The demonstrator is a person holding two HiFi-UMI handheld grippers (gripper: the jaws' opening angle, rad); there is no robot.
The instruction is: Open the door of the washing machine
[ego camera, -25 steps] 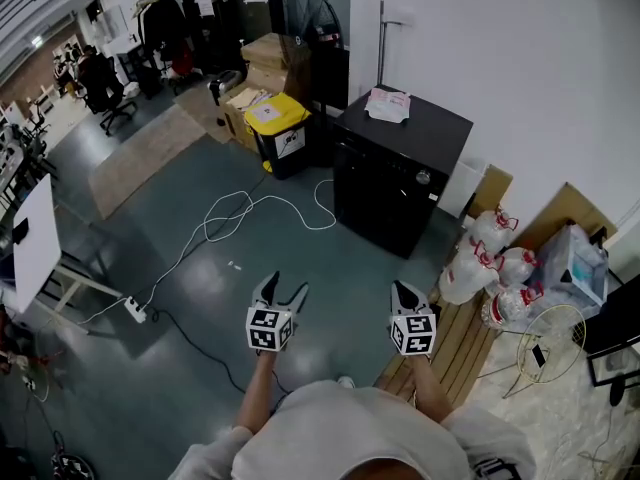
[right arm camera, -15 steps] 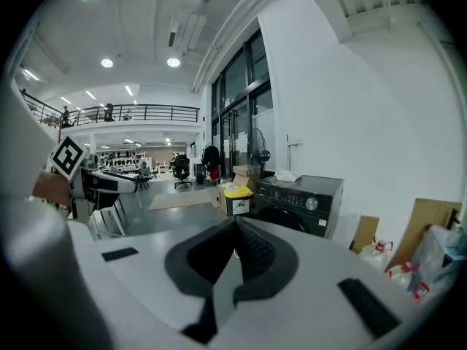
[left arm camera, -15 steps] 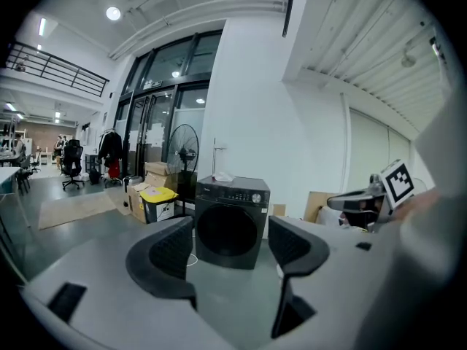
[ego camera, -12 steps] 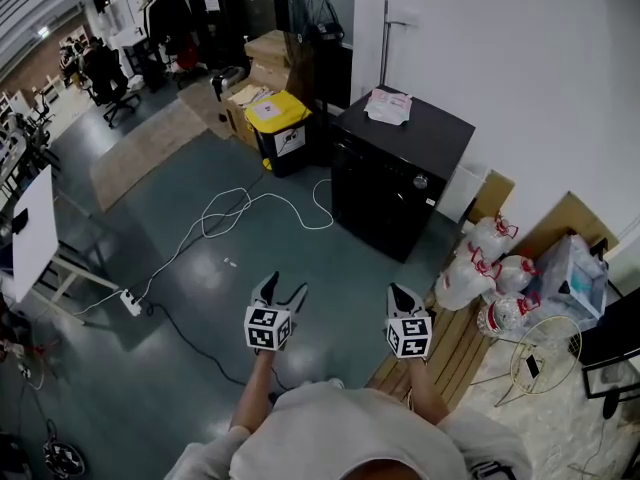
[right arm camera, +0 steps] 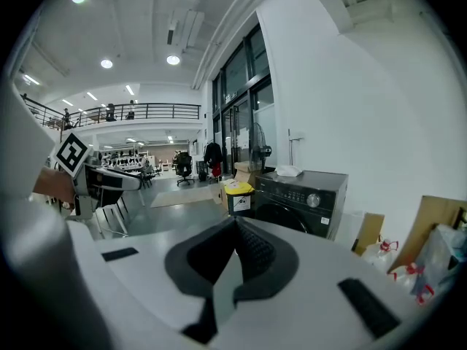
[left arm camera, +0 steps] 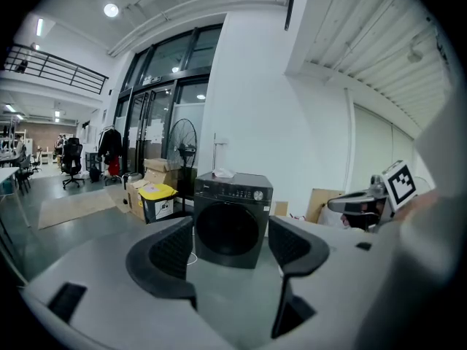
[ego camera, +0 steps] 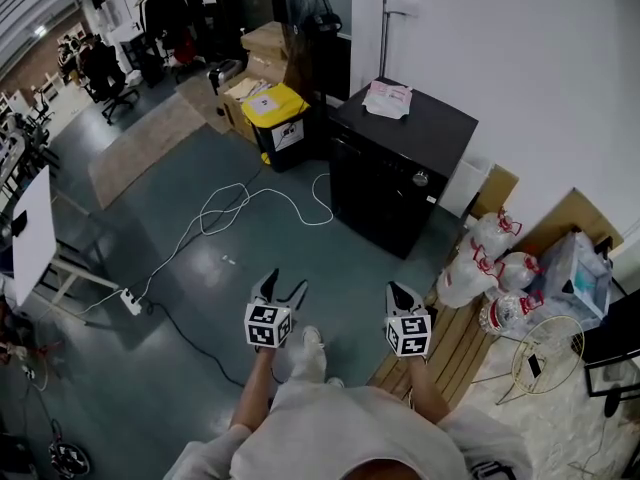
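Head view: left hand-held gripper (ego camera: 283,284) gaping, right hand-held gripper (ego camera: 398,292) pinching shut; washing machine (ego camera: 395,183) standing well apart, door (left arm camera: 228,228) seemingly closed; approach pending.

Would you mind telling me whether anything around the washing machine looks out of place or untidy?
A white cable lies in loose loops on the floor beside the washing machine, a possible trip hazard. A white packet sits on the machine's top. Nothing looks spilled or damaged.

A pale grey short-sleeved shirt (ego camera: 345,430) is worn. The left gripper (ego camera: 283,285) and right gripper (ego camera: 396,290) are built in grey, with dark ribbed pads (left arm camera: 172,249) and marker-printed white cubes (ego camera: 268,326).
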